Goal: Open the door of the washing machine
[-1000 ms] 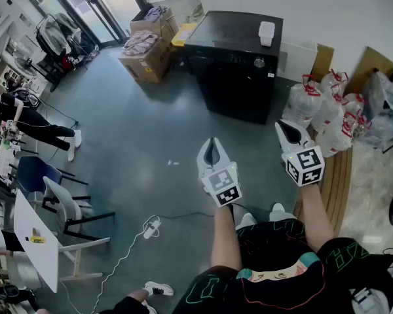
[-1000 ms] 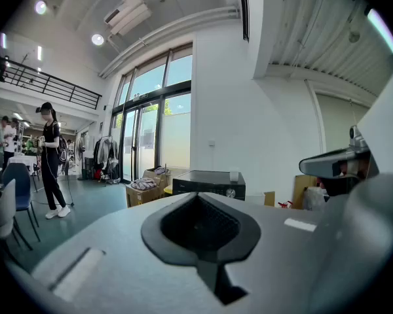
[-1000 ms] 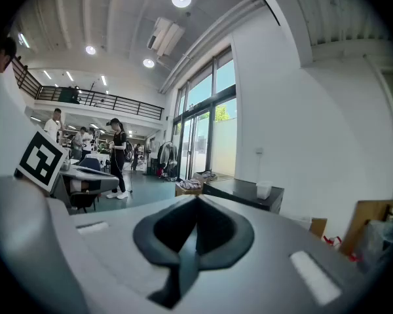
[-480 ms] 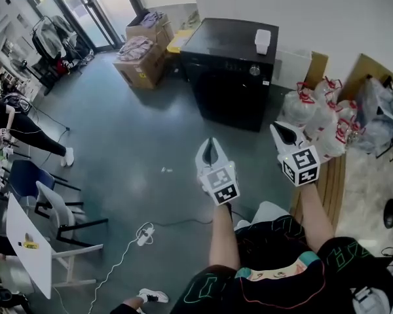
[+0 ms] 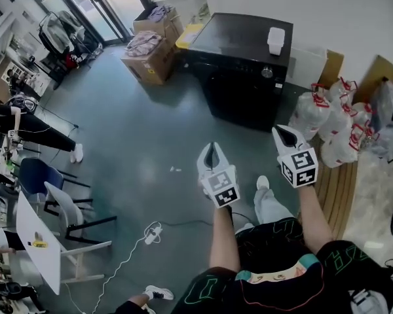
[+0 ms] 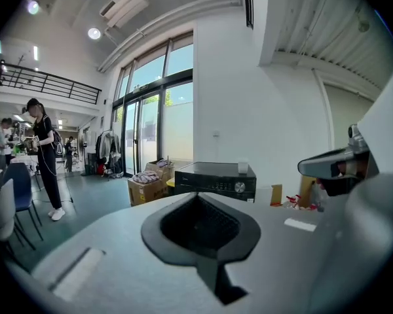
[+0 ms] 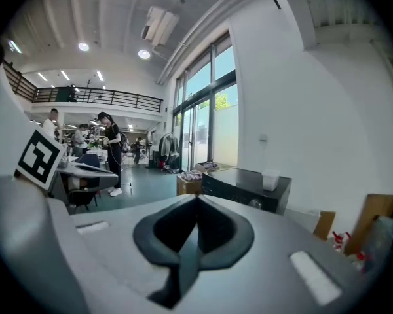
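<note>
The black washing machine (image 5: 243, 67) stands against the white back wall, a small white box (image 5: 275, 40) on its top; its front shows no open door. It also appears small ahead in the left gripper view as the washing machine (image 6: 215, 181) and in the right gripper view as the washing machine (image 7: 245, 188). My left gripper (image 5: 211, 150) is held out over the grey floor, well short of the machine, shut and empty. My right gripper (image 5: 283, 133) is beside it to the right, also shut with nothing in it.
Cardboard boxes (image 5: 150, 51) with clothes sit left of the machine. Tied plastic bags (image 5: 331, 129) lie to its right on a wooden strip. A white table (image 5: 36, 247) and chairs (image 5: 72, 208) stand at left, a cable (image 5: 134, 250) crosses the floor, and a person (image 5: 26, 126) stands far left.
Both grippers have moved forward toward the washing machine, still shut. A foot has stepped out below the right gripper, and the view has shifted slightly.
</note>
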